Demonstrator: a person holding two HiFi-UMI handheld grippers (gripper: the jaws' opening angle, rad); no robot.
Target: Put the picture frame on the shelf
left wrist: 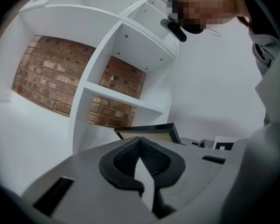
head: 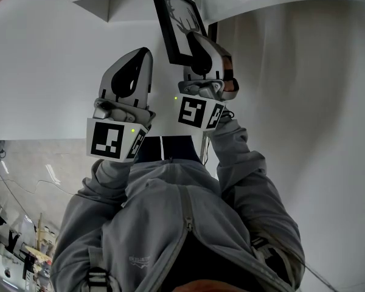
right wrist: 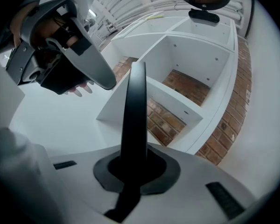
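Seemingly light, stiff and fragile, the black-rimmed rectangular picture frame (right wrist: pixel 135 101) sits clamped by its thin edge in the right gripper (right wrist: pixel 134 164), before the white compartmented shelf unit (left wrist: pixel 126 97); the left gripper (left wrist: pixel 141 155) is closed, empty.

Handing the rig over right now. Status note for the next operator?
Left gripper: shut, empty, beside the frame.
Right gripper: shut on the edge of the picture frame, which is held in front of the shelf, not on it.
Shelf: white, brick-backed compartments just ahead.
Done: frame grasped and lifted.
Left: set it in a compartment, then release.
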